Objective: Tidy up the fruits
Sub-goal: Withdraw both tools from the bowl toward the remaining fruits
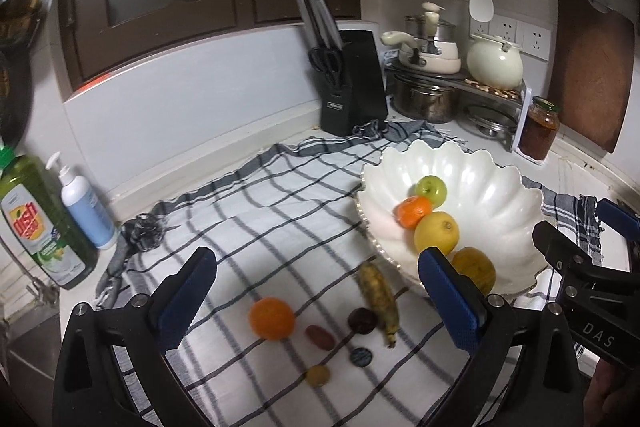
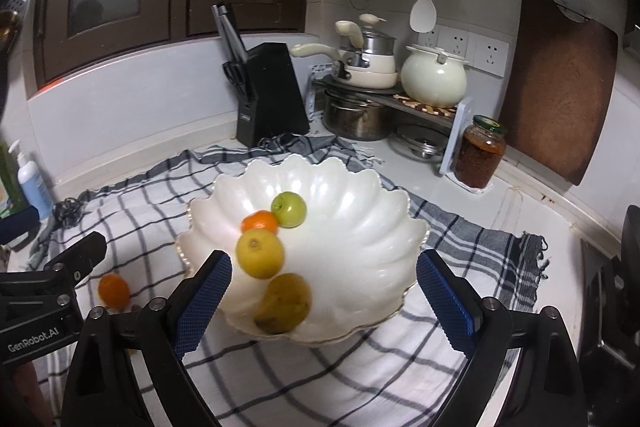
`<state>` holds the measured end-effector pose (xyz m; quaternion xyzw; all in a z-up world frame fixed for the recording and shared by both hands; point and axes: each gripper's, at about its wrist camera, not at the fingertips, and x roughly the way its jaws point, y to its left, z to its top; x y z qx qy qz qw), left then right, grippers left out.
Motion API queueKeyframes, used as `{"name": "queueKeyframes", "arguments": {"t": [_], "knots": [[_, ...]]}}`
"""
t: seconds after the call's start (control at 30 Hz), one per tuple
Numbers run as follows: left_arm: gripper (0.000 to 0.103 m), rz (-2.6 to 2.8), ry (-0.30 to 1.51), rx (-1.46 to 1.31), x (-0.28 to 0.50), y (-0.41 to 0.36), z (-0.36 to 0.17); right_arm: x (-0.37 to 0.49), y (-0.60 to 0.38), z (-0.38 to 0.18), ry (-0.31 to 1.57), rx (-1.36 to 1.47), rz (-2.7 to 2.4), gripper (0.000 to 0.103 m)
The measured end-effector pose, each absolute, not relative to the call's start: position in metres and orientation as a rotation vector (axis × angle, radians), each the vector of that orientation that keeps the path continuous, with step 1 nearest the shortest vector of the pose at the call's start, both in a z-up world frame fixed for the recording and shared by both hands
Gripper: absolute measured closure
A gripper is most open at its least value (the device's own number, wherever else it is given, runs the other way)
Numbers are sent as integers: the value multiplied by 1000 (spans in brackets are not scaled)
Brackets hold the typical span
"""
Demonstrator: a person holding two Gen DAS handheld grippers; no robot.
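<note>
A white scalloped bowl point(image 2: 360, 195) stands on a checked cloth point(image 1: 256, 211). In it lie a green apple point(image 2: 289, 209), a small orange point(image 2: 259, 221), a yellow lemon point(image 2: 260, 253) and a brownish pear point(image 2: 285, 303). On the cloth, left of the bowl, lie an orange point(image 1: 272, 318), a spotted banana point(image 1: 378, 297), a dark plum point(image 1: 362, 320), a reddish date point(image 1: 320, 337), a small yellow fruit point(image 1: 318, 375) and a dark round piece point(image 1: 361, 357). My left gripper point(image 1: 320, 307) hangs open above these loose fruits, holding nothing. My right gripper point(image 2: 324, 307) stands open over the bowl's near rim, empty.
A black knife block point(image 2: 272, 95), stacked pots on a rack point(image 2: 380, 83), a cream kettle point(image 2: 434, 75) and a jar point(image 2: 480, 151) line the back wall. A wooden board point(image 2: 556, 87) leans at the right. Soap bottles point(image 1: 60, 211) stand at the left by the sink.
</note>
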<state>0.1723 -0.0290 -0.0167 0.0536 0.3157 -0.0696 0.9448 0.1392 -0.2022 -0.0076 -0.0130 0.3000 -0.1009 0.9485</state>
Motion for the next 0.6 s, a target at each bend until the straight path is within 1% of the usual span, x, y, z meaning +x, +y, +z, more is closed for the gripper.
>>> {"name": "queueKeyframes", "arguments": {"t": [0.4, 0.57, 0.6], "knots": [[0, -114, 663, 107, 153, -1, -31, 128, -177, -19, 622, -25, -179, 9], [2, -118, 685, 110, 148, 3, -46, 123, -171, -31, 639, -16, -173, 9], [3, -119, 689, 112, 147, 3, -49, 122, -171, -34, 643, -17, -172, 9]]}}
